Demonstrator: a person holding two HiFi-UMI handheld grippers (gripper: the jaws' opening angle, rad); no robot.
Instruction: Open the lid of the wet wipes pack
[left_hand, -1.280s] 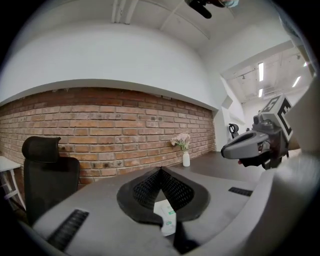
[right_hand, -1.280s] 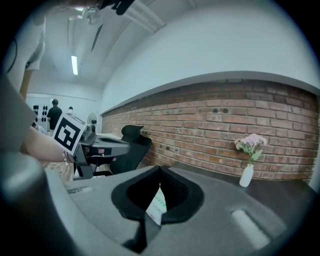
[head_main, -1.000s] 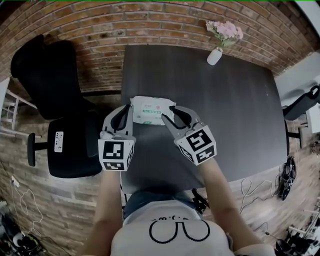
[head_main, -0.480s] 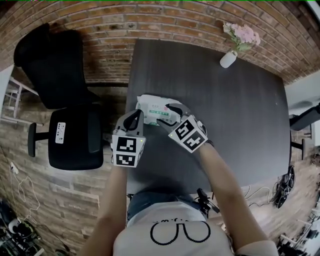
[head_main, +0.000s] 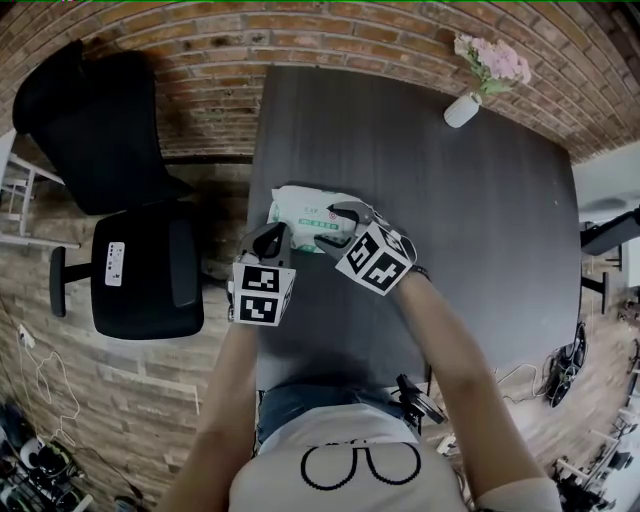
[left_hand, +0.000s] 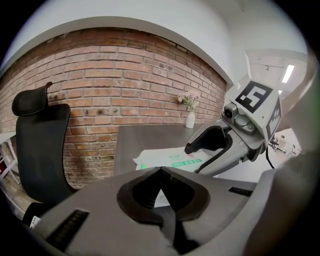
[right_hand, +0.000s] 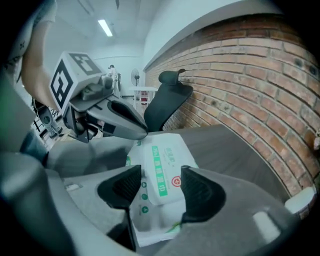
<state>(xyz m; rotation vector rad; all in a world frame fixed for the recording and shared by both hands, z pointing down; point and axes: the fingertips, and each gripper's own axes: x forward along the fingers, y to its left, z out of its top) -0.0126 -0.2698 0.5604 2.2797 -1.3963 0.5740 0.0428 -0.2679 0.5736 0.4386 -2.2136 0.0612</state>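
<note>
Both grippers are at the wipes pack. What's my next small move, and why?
Probably lower the right gripper until its opening jaws straddle the lid: it lies closed between them, not yet gripped, while the shut left gripper sits beside the pack.

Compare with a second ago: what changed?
Both grippers dropped toward the wet wipes pack. The right gripper is opening its jaws, the pack between them, not gripped. The left gripper stays shut and empty. Pack, its closed lid and the vase are unmoved.
</note>
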